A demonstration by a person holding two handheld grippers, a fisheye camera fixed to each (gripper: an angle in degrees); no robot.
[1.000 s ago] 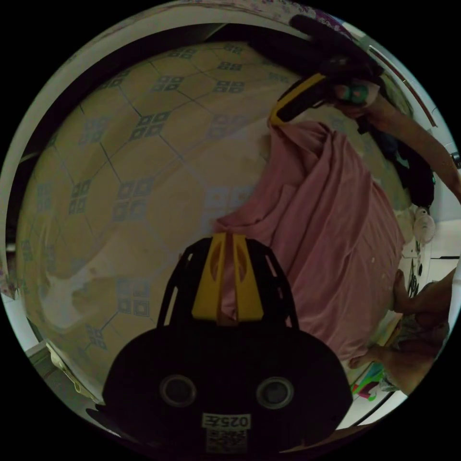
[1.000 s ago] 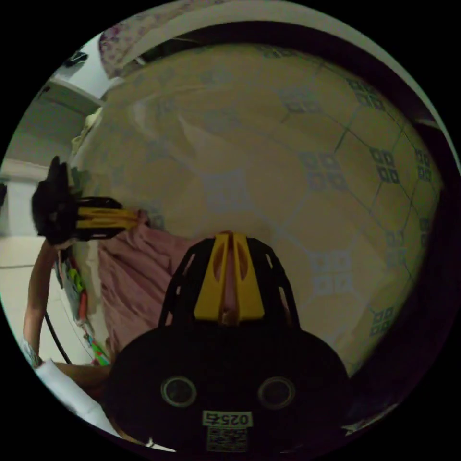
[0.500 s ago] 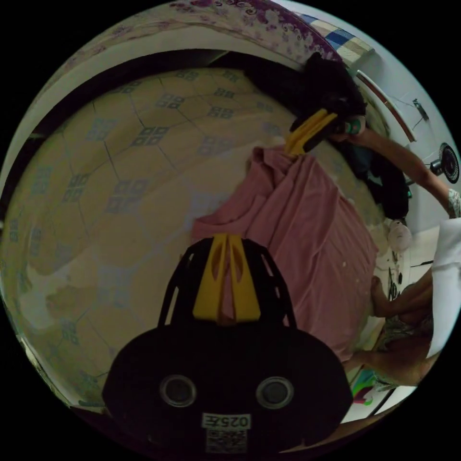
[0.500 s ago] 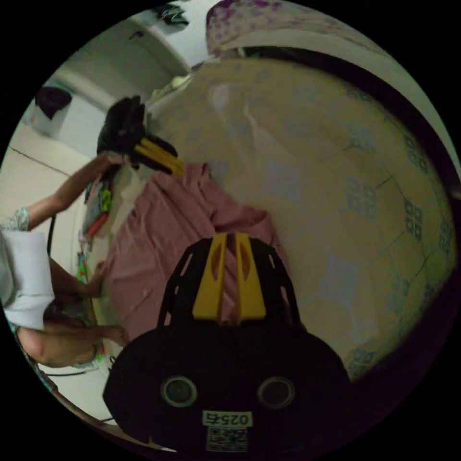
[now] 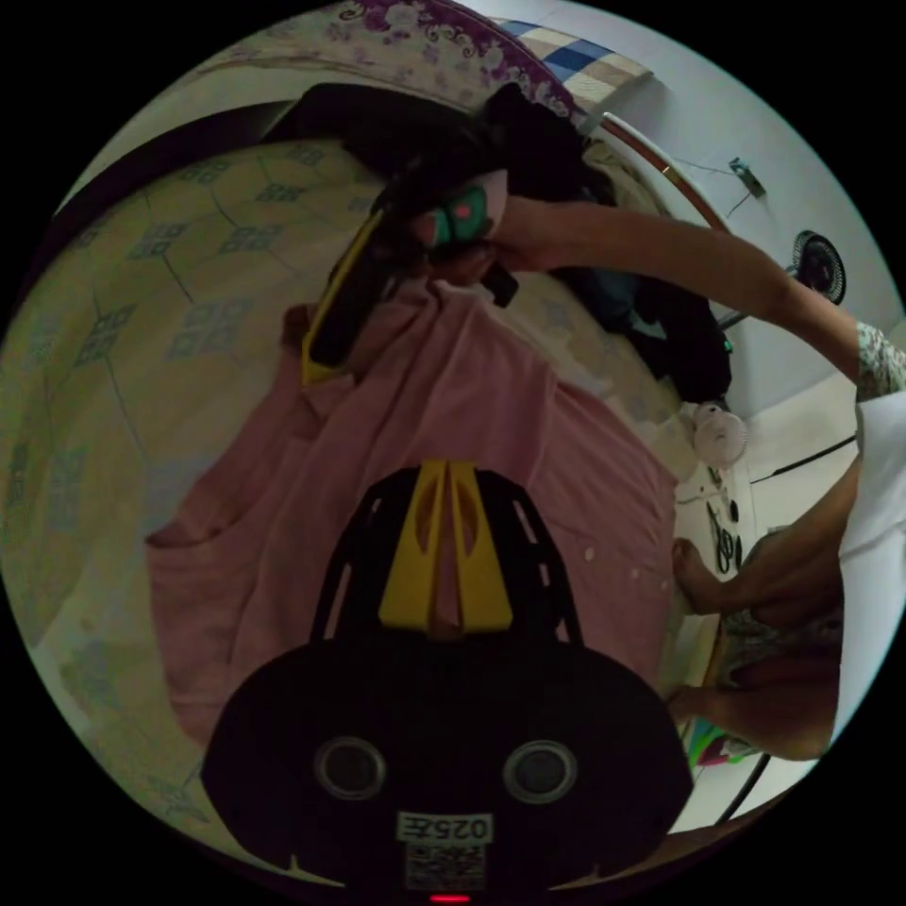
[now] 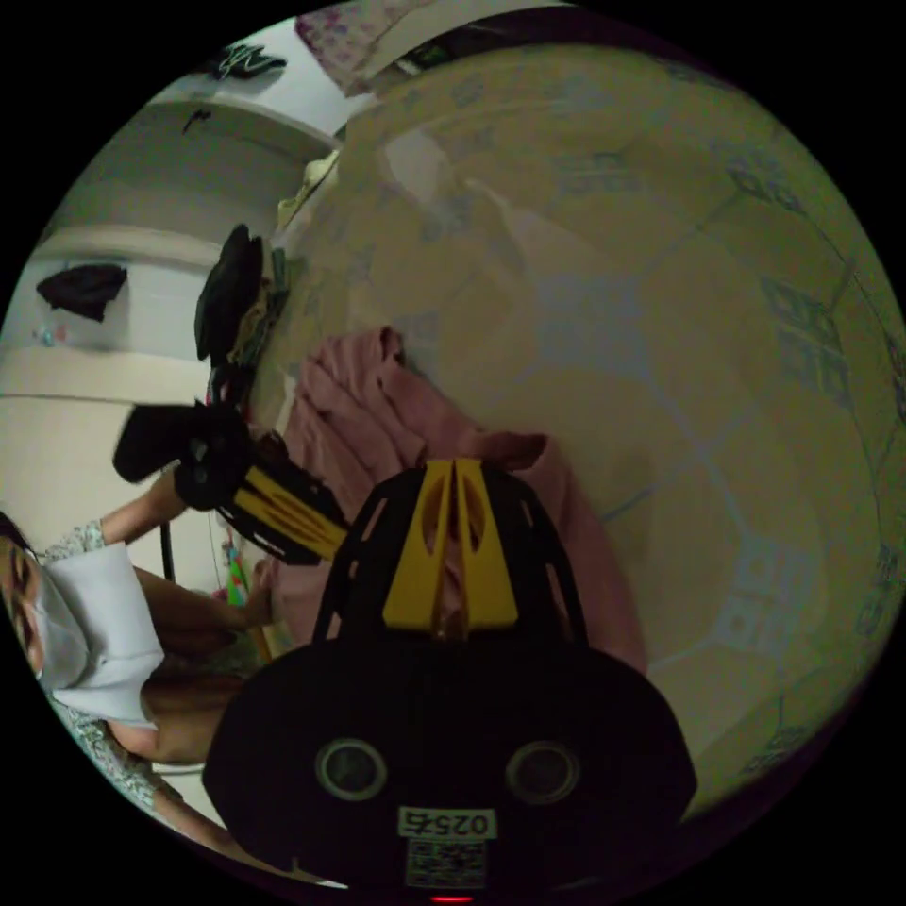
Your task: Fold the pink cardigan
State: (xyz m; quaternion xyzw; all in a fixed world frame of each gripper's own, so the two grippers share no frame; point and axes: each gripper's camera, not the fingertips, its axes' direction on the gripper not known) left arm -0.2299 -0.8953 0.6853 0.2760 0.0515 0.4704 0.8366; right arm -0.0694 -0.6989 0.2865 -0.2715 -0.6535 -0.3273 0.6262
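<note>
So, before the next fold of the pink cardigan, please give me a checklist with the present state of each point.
1. Left tool shut on the pink cardigan: ok, pink cloth shows between its closed jaws.
2. Right tool shut on the cardigan: ok, cloth shows between its jaws too.
3. Cardigan resting on the bed cover: ok, most of it lies there.
4. Cloth flat: not ok, it is bunched and creased near the collar.
5. Landing area free: ok, the patterned cover beside the cardigan is bare.
6. Far hem lying straight: cannot tell, the tool body hides it.
</note>
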